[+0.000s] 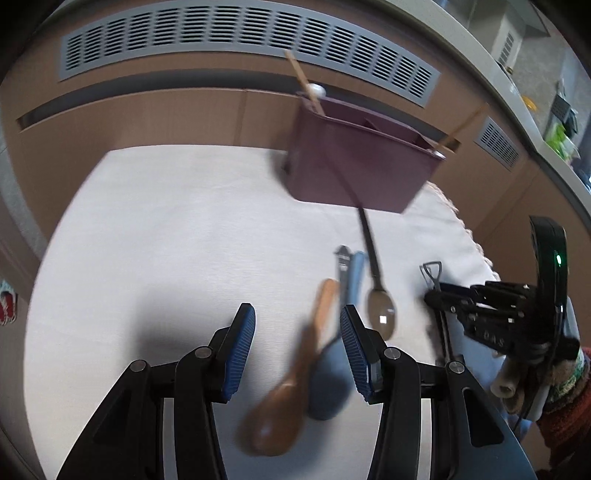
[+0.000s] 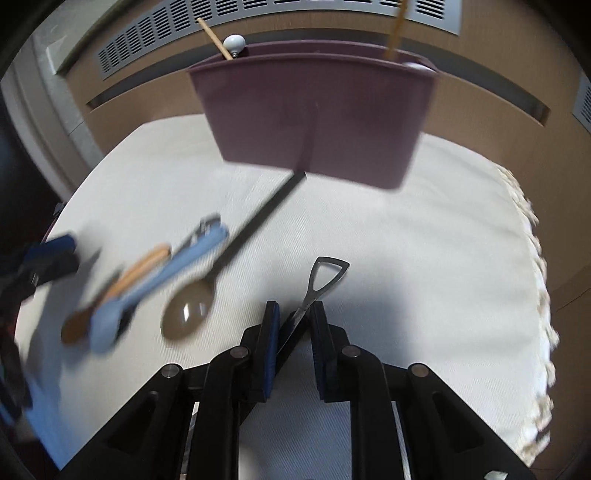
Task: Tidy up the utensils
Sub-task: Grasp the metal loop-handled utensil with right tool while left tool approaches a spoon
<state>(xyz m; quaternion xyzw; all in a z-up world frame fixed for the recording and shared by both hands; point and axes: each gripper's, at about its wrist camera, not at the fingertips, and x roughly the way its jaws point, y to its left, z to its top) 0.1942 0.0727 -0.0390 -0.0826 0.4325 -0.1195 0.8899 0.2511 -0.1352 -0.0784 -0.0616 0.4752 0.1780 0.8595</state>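
A purple organizer stands at the far side of the white cloth. It holds wooden sticks and a white-knobbed tool. My left gripper is open above a wooden spoon and a blue spoon, gripping nothing. Beside them lie a grey metal tool and a dark spoon with a long black handle. My right gripper has its pads closed on a slim metal utensil with a loop handle, which crosses them diagonally.
The white cloth covers the table, and its fringed edge runs down the right side. Behind the organizer is a brown panel wall with grey vents. A knitted sleeve shows behind the right gripper.
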